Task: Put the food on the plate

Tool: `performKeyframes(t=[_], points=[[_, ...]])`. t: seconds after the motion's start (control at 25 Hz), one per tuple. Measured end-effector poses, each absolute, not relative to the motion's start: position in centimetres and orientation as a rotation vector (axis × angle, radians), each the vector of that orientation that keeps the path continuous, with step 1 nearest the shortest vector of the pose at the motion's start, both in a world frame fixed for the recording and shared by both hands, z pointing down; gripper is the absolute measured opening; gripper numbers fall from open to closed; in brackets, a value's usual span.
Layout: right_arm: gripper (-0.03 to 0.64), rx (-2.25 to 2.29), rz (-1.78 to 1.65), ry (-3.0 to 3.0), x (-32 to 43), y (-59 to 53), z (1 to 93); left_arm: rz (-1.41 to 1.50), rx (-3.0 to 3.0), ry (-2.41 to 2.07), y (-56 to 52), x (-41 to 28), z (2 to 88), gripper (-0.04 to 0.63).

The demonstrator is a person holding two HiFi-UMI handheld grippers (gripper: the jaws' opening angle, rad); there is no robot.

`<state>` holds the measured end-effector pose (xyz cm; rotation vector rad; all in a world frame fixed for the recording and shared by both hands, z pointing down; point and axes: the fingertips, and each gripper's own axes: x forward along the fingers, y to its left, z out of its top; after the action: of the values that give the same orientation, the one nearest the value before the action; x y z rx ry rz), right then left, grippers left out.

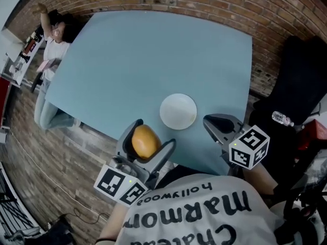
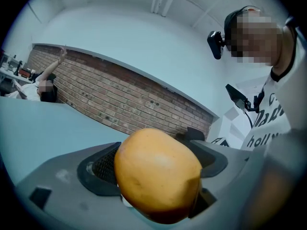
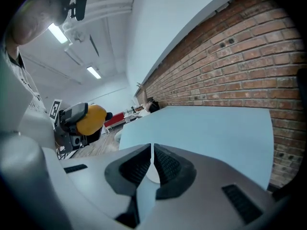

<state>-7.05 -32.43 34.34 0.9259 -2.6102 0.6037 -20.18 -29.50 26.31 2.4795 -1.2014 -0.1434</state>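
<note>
Near the plate, left gripper clamps orange food, perhaps fruit; right gripper closed.

Plate on table nr front edge; fruit just front-left of it

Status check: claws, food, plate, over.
Left claw shut on orange food, short of plate. Right claw shut, empty. Plate bare, nothing in between.

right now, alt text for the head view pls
The left gripper holds a round orange-yellow fruit at the near edge of a light blue table, just short of an empty white plate. The right gripper is shut and empty, right of the plate.
</note>
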Motion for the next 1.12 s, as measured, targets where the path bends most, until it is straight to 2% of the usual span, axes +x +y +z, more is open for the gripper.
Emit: performKeyframes(t=[0.4, 0.84, 1.12], points=[[0.021, 0.964, 0.721, -2.54, -7.1, -34.0, 37.9, -0.114, 2.497, -1.101, -32.9, -18.1, 30.7, 0.445], [0.021, 0.858, 0.774, -2.571, -7.2, -34.1, 42.9, 0.401, 2.682, -1.231, -35.5, -15.2, 36.3, 0.445], [0.02, 0.798, 0.837, -2.617, -8.0, -33.7, 44.5, 0.748, 2.719, -1.099, -36.3, -13.0, 40.8, 0.445]])
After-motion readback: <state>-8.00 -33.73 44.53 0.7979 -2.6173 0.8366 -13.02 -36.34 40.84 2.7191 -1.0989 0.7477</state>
